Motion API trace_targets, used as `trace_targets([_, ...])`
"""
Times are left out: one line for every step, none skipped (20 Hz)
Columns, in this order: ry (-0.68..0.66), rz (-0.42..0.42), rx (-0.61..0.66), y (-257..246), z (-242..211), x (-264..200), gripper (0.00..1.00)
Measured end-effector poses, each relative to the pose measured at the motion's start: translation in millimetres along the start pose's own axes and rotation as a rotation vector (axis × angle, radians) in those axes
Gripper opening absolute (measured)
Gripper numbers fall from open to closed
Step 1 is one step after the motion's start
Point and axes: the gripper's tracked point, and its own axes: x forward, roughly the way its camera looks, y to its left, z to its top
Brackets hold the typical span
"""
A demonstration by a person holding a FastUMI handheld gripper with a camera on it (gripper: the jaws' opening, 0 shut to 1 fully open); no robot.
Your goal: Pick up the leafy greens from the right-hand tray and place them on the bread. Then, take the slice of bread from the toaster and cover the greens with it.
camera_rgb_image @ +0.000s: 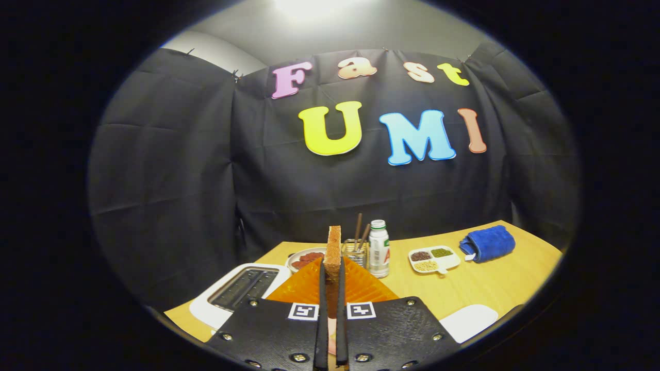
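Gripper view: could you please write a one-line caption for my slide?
Gripper shut on a bread slice held upright above the orange plate, beside the white toaster.

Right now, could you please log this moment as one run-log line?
gripper: shut on bread slice | slice: upright, lifted clear | toaster: slots empty | next: cover greens

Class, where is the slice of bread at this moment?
The slice of bread stands upright, pinched between the gripper fingers, above the orange tray, right of the toaster.
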Motion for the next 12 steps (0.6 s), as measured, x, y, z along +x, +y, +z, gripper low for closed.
trace_targets([0.017, -0.008, 0.004, -11, -11, -1, 0.06])
trace_targets([0.028, -0.017, 0.011, -20, -18, 0, 0.06])
trace_targets([0.04, -0.03, 0.004, -28, -24, 2, 0.06])
trace_targets([0.054, -0.043, 0.002, -37, -32, 3, 0.06])
trace_targets([0.069, -0.047, 0.013, -41, -38, 5, 0.06])
trace_targets([0.079, -0.042, 0.026, -41, -42, 6, 0.06])
trace_targets([0.086, -0.033, 0.04, -40, -45, 7, 0.06])
trace_targets([0.092, -0.021, 0.052, -36, -50, 8, 0.06])
trace_targets([0.1, -0.012, 0.054, -33, -55, 9, 0.06])
trace_targets([0.11, 0.001, 0.049, -27, -61, 11, 0.06])
trace_targets([0.126, 0.012, 0.042, -21, -67, 12, 0.06])
trace_targets([0.141, 0.028, 0.042, -15, -74, 13, 0.06])
